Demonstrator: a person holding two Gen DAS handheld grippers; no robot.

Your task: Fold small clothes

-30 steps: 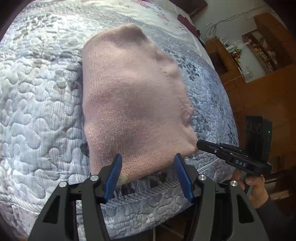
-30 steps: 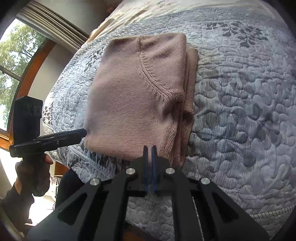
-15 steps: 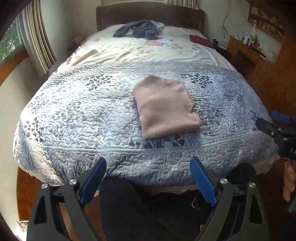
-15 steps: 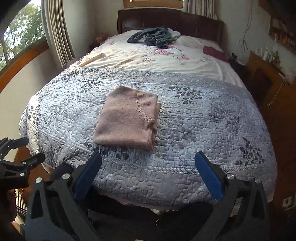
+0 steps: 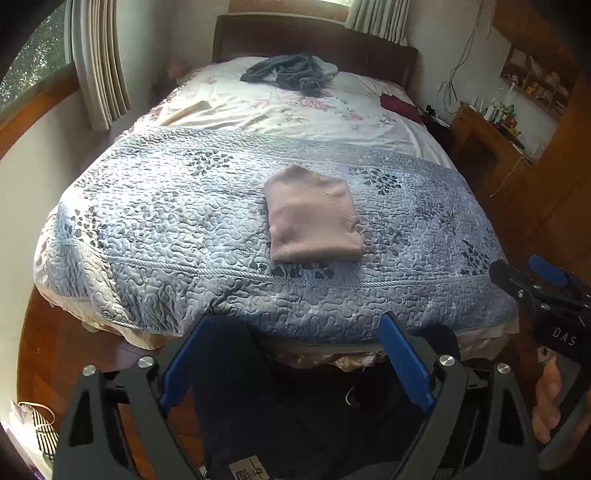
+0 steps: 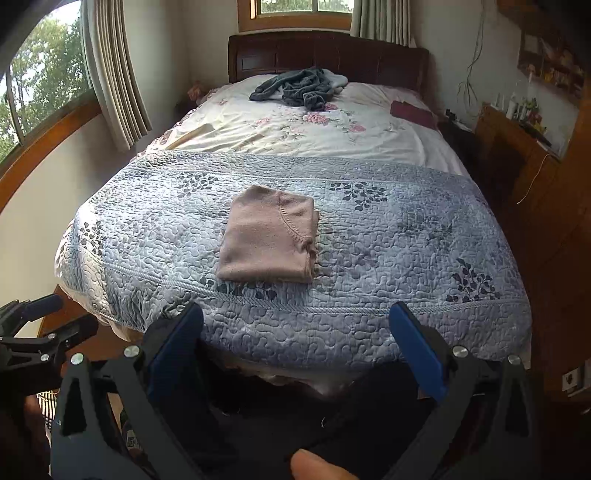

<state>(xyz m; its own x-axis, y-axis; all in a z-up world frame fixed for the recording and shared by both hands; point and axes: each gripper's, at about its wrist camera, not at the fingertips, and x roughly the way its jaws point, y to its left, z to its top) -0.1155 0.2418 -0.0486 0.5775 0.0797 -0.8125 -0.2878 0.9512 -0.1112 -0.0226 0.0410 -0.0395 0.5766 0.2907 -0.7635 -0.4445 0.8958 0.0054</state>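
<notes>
Folded sweater [image 5: 313,216] on quilt [image 5: 166,221], near foot edge

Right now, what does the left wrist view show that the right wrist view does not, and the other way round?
Only the left wrist view shows the right gripper with its DAS label. Only the right wrist view shows the left gripper, the window above the headboard and trees outside the side window. Both show the folded pink sweater lying free on the blue quilt, the grey clothes near the headboard, and open jaws.
</notes>
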